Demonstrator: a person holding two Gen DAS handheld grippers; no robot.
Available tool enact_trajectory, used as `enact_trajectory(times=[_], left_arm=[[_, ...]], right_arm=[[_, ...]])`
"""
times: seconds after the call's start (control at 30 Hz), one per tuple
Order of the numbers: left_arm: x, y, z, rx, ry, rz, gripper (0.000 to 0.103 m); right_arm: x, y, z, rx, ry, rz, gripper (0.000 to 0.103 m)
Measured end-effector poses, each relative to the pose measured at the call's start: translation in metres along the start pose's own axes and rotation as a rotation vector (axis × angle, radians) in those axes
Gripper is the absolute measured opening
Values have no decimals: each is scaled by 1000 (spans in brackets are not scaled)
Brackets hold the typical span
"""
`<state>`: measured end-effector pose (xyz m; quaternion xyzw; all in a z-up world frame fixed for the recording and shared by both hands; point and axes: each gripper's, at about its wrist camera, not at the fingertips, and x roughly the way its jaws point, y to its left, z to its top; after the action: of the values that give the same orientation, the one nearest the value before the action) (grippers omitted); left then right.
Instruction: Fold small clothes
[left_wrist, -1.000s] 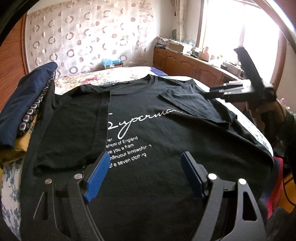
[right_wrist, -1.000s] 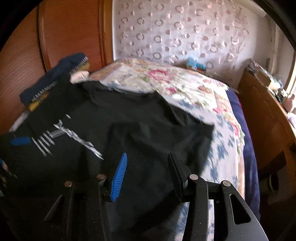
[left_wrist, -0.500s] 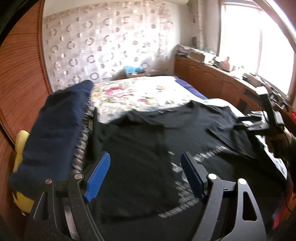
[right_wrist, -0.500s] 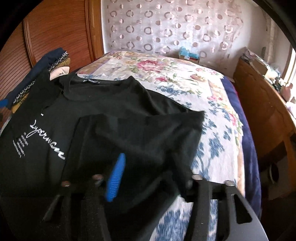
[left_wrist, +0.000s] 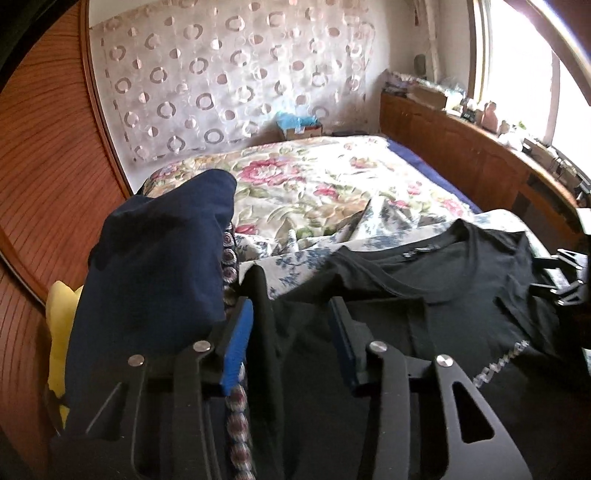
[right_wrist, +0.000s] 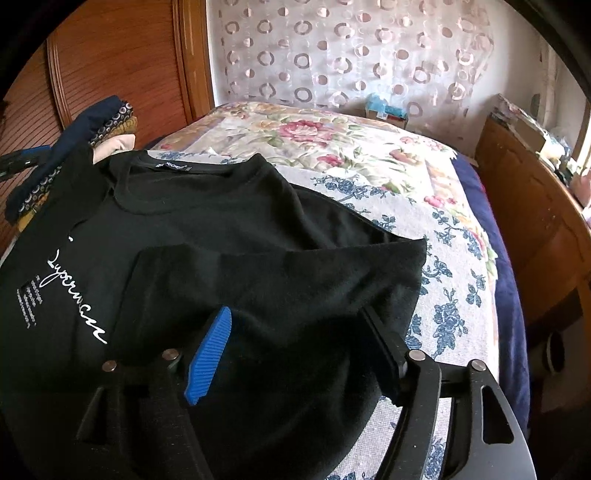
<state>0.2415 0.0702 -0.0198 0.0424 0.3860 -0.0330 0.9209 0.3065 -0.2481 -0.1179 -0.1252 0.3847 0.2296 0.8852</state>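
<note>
A black T-shirt (right_wrist: 229, 229) with white script lies face up on the flowered bed, both sleeves folded in over the chest. It also shows in the left wrist view (left_wrist: 461, 295). My left gripper (left_wrist: 291, 332) is open, with a raised fold of the shirt's left edge between its blue pads. My right gripper (right_wrist: 295, 339) is open, low over the folded right sleeve (right_wrist: 280, 280). The right gripper also shows at the far right of the left wrist view (left_wrist: 561, 280).
A pile of folded clothes, navy on top (left_wrist: 159, 266), lies at the shirt's left, close to the left gripper. The flowered bedspread (right_wrist: 369, 155) stretches beyond the collar. Wooden cabinets (right_wrist: 535, 206) line the right side, wood panelling (left_wrist: 44, 166) the left.
My left gripper has swung left and dropped to the shirt's left edge beside the clothes pile. My right gripper has settled lower over the folded right sleeve.
</note>
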Motion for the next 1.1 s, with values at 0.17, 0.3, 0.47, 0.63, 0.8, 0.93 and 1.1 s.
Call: enact_trajectory(times=[0.17, 0.3, 0.47, 0.63, 0.8, 0.93, 1.1], left_arm=[[19, 1, 8, 16, 34, 26, 43], [28, 0, 11, 49, 55, 43, 29], [32, 2, 16, 73, 66, 72, 29], [36, 4, 16, 89, 90, 85, 29], [39, -1, 11, 119, 98, 109, 8], [19, -3, 13, 101, 44, 68, 3], [-15, -9, 12, 88, -37, 18, 3]], right_arm=[[2, 1, 0, -4, 2, -1, 78], [1, 0, 0, -3, 2, 2, 79], [2, 1, 0, -2, 3, 2, 80], [2, 3, 0, -2, 3, 3, 81], [2, 3, 0, -3, 3, 2, 81], [3, 3, 0, -3, 3, 1, 82], [1, -2, 3, 0, 10, 21, 81]])
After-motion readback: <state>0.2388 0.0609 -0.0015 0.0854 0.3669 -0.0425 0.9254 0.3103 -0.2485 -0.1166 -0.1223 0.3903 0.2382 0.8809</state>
